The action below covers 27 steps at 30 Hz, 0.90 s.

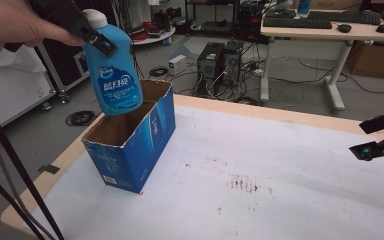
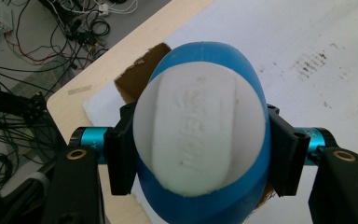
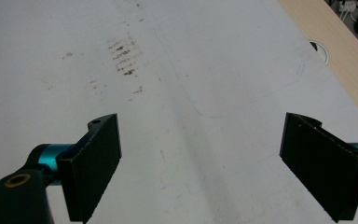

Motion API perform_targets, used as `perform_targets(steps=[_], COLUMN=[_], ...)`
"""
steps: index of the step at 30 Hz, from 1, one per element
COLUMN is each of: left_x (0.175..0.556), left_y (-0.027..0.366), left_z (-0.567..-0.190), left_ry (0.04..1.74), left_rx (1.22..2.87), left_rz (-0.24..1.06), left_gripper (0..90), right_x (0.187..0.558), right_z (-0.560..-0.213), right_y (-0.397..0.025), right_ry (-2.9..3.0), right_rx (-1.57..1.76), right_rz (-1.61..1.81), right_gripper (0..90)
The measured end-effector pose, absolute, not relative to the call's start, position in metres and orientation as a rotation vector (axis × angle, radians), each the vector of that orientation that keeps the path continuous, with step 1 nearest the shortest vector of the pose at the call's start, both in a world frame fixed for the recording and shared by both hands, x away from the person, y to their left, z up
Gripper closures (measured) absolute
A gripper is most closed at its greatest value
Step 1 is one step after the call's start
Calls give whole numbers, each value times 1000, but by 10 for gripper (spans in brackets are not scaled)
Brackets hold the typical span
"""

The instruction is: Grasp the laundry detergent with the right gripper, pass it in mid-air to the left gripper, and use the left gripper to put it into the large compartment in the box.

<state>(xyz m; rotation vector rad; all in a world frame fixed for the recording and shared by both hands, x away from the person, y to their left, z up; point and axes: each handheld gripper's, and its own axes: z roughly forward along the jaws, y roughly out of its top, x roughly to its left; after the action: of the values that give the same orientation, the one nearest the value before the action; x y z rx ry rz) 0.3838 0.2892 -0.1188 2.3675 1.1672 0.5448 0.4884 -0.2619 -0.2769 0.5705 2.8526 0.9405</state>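
**Bottle held over the open box**

The blue carton [image 1: 130, 137] stood near the table's [image 1: 290, 200] left front corner, its top flaps open and its inside bare brown card. The wooden table edge ran close along its left side, with cables and floor just beyond; to its right the white sheet [image 1: 260, 165] lay wide and free, marked by a patch of brown stains [image 1: 245, 184] near the middle.

The blue detergent bottle [image 1: 114, 67] hung upright with a slight tilt, white cap [image 1: 95, 18] up and toward the left, base down over the box's mouth, the bottom at about rim level. Its long axis ran nearly vertical.

The left gripper [image 1: 96, 39] was clamped on the bottle's upper part just below the cap (in the left gripper view the black pads [image 2: 121, 154] pressed both sides of the bottle [image 2: 200, 140], seen cap-on). The right gripper [image 1: 375, 137] hovered at the table's far right edge, well apart from the box, its jaws standing wide and holding nothing above the white sheet [image 3: 191, 93].
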Motion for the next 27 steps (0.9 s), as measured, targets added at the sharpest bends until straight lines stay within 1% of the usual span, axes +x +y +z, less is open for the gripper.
perform_targets(steps=[21, 27], left_x=[387, 389], left_y=[289, 289], left_z=[-146, -163], left_ry=[1186, 1199], left_rx=[2402, 2415], left_rz=[500, 474], left_gripper=[380, 381], right_x=[487, 488], right_z=[-278, -279], right_y=[-260, -260], right_ry=[2858, 2858], right_rx=[571, 564], right_rz=[923, 923], right_gripper=[118, 118])
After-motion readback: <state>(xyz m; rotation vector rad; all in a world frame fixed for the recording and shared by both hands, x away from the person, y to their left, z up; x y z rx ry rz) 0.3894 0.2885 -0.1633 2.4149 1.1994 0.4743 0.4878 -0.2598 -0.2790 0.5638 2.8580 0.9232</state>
